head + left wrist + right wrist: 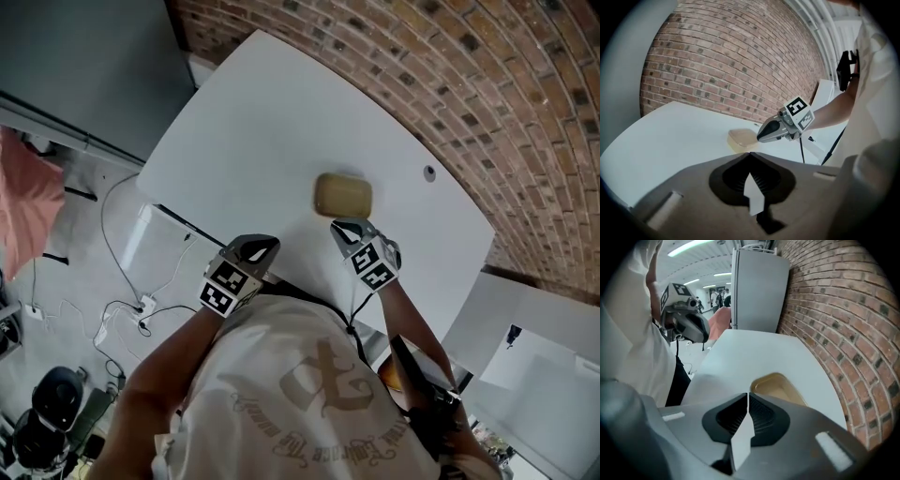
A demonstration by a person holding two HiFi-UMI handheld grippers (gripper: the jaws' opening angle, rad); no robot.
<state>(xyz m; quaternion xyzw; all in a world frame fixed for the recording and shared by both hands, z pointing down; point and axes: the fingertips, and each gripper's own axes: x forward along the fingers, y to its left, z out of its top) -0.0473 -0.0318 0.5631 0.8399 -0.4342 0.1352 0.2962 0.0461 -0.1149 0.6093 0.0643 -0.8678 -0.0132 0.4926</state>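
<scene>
A tan, rounded rectangular container (342, 195) lies on the white table (262, 131), toward its near edge. My right gripper (344, 227) is shut with nothing in it, its tip just short of the container's near side. In the right gripper view the container (780, 386) shows just past the closed jaws of the right gripper (747, 394). My left gripper (263, 247) is also shut and empty, hovering over the table's near edge to the left of the container. The left gripper view shows the left gripper (750, 153), the container (742, 139) and the right gripper (774, 131) beside it.
A brick wall (487, 84) runs along the table's far and right sides. A small round hole (429, 172) is in the tabletop. A grey cabinet (84, 66) stands at the left, cables (122, 309) lie on the floor, and another white table (525, 347) is at the right.
</scene>
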